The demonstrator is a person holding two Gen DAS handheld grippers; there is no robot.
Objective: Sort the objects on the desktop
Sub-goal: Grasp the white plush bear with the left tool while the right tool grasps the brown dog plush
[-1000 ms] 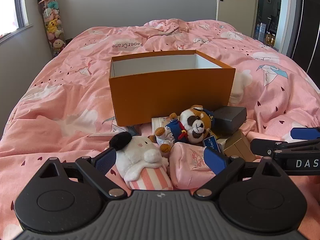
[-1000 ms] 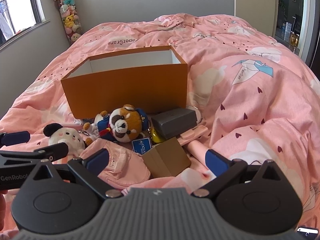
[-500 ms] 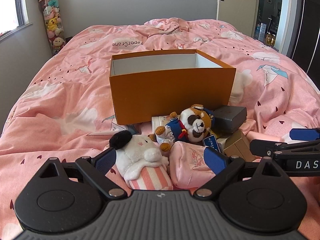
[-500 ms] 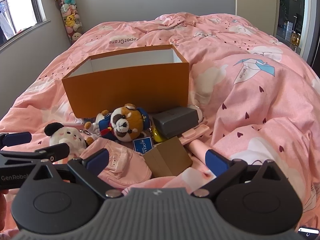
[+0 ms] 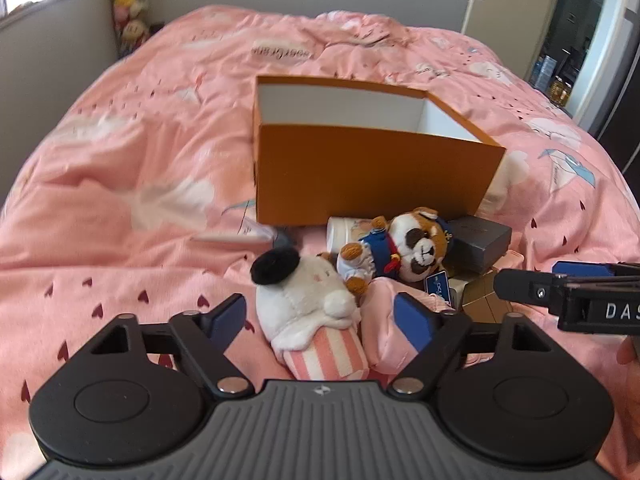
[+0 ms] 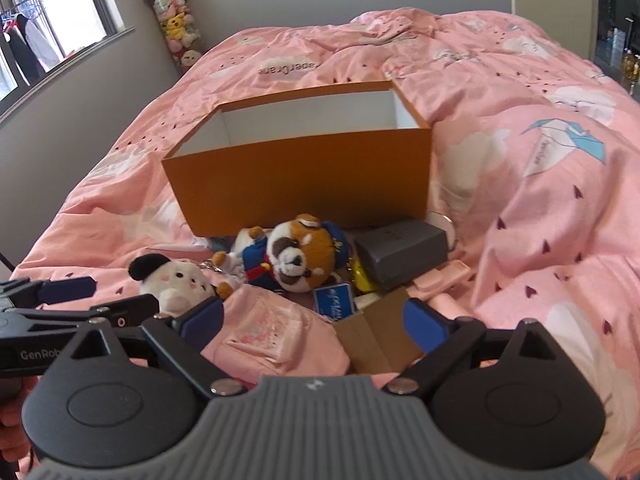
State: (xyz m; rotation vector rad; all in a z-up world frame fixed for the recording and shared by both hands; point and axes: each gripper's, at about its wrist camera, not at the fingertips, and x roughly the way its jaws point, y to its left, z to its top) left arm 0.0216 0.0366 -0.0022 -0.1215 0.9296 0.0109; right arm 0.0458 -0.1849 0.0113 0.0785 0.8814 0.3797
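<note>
An open orange box [image 5: 372, 168] [image 6: 304, 184] with a white inside stands on the pink bed. In front of it lies a heap: a white plush with a black ear [image 5: 308, 300] [image 6: 176, 280], a brown bear plush in blue [image 5: 404, 248] [image 6: 296, 256], a pink pouch [image 5: 384, 320] [image 6: 276, 336], a grey box [image 5: 476, 240] [image 6: 404, 248] and a brown cardboard box [image 6: 376, 332]. My left gripper [image 5: 320, 320] is open, its fingers on either side of the white plush and the pouch. My right gripper [image 6: 312, 320] is open above the pouch and the cardboard box.
A pink quilt [image 5: 140, 184] [image 6: 540, 208] covers the whole bed in soft folds. A tall tube of small plush toys [image 6: 176, 24] stands in the far left corner by a window. A door [image 5: 504, 4] and a doorway lie at the far right.
Both grippers have moved forward and down towards the heap, and the views have tilted. Both stay open; no object has moved.
</note>
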